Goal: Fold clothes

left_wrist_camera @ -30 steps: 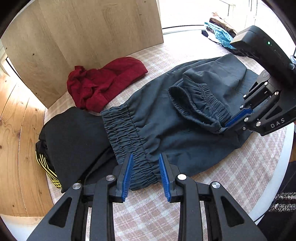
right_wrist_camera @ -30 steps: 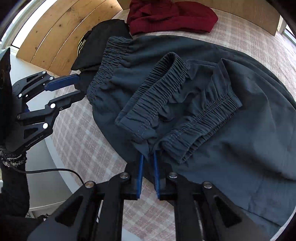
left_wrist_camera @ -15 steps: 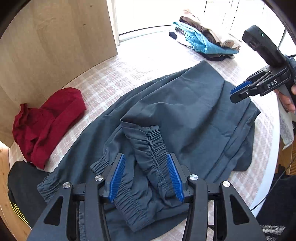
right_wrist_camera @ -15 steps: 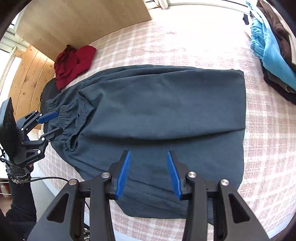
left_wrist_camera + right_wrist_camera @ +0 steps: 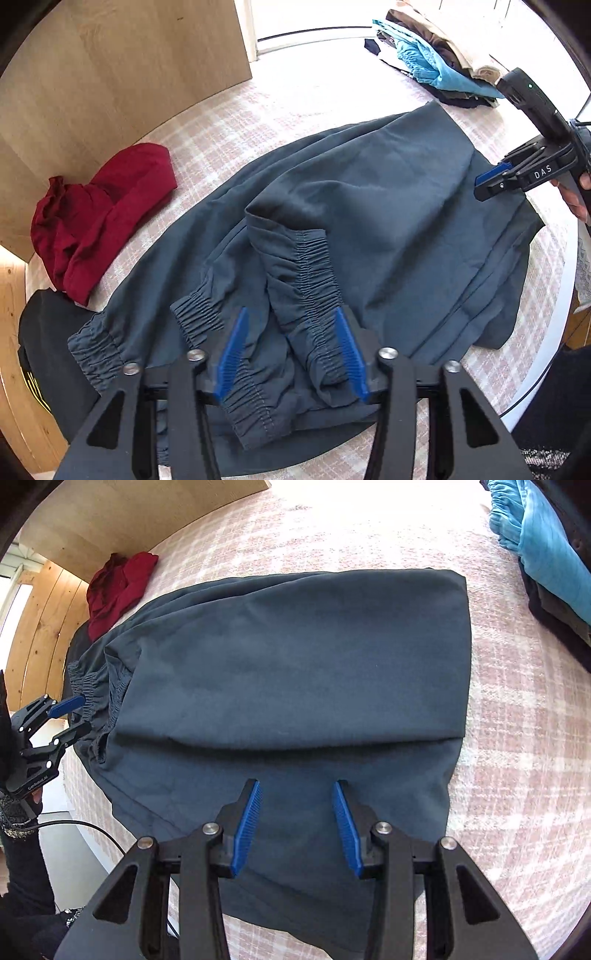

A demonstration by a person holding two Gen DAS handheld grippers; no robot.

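The dark slate trousers lie folded over on the checked desk, elastic cuffs bunched at one end. Left tongs, jaws just opened, straddle a cuff without gripping; right tongs gape, empty.

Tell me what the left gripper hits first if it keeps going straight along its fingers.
The left gripper, open, points steeply down at the dark grey trousers. It would most likely land on the elastic cuff folded over between its fingers, then the table beneath. How near it already is cannot be judged.
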